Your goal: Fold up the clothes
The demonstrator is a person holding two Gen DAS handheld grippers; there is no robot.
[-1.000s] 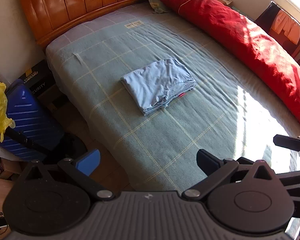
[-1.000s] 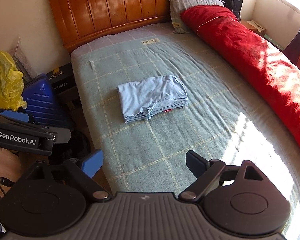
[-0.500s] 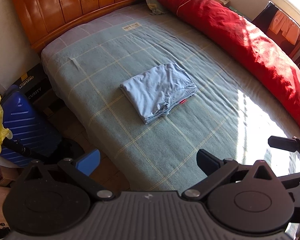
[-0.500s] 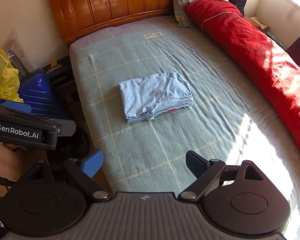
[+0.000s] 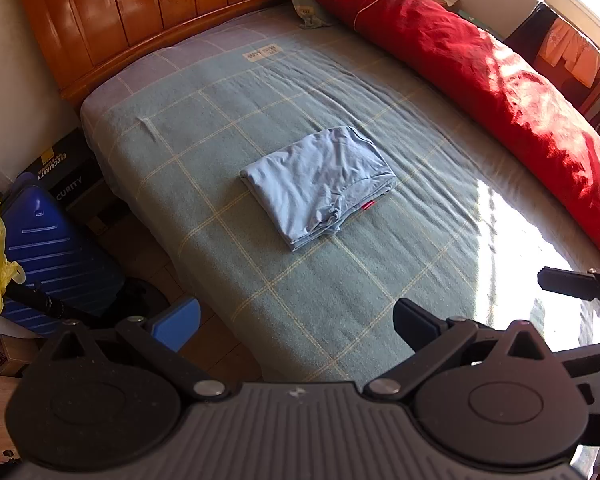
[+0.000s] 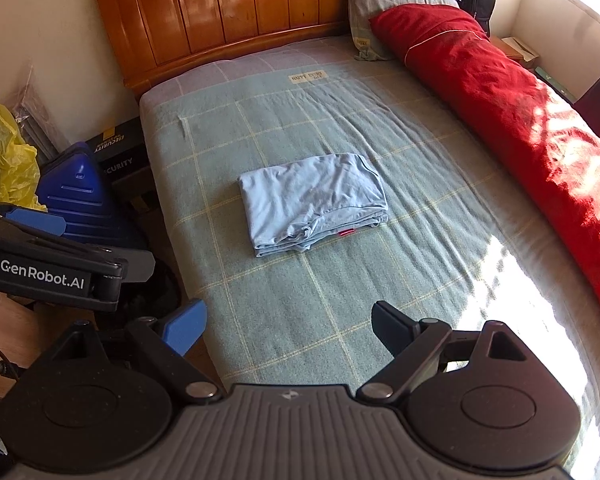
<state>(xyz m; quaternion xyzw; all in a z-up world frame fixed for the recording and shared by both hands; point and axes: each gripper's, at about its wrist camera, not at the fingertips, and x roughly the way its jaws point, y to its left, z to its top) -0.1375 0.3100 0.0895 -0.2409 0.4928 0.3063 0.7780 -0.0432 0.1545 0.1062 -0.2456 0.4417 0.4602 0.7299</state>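
A light blue garment (image 5: pixel 320 184) (image 6: pixel 312 202) lies folded into a flat rectangle in the middle of the bed, on a green checked blanket (image 5: pixel 340 300) (image 6: pixel 300 312). A small red tag shows at its near edge. My left gripper (image 5: pixel 296 320) hangs open above the bed's near edge, well short of the garment, with nothing between its fingers. My right gripper (image 6: pixel 288 326) is open too, also high and back from the garment, and empty. The left gripper's body (image 6: pixel 52 276) shows at the left of the right wrist view.
A red duvet (image 5: pixel 500 92) (image 6: pixel 520 120) runs along the bed's right side, with a grey pillow (image 6: pixel 380 4) by the wooden headboard (image 6: pixel 240 8). Left of the bed stand a blue suitcase (image 5: pixel 52 252), a black box (image 6: pixel 120 148) and a yellow bag (image 6: pixel 4 156).
Both views have shifted slightly sideways, so the folded garment sits a little further right in each frame. The garment itself has not moved and both grippers stay open.
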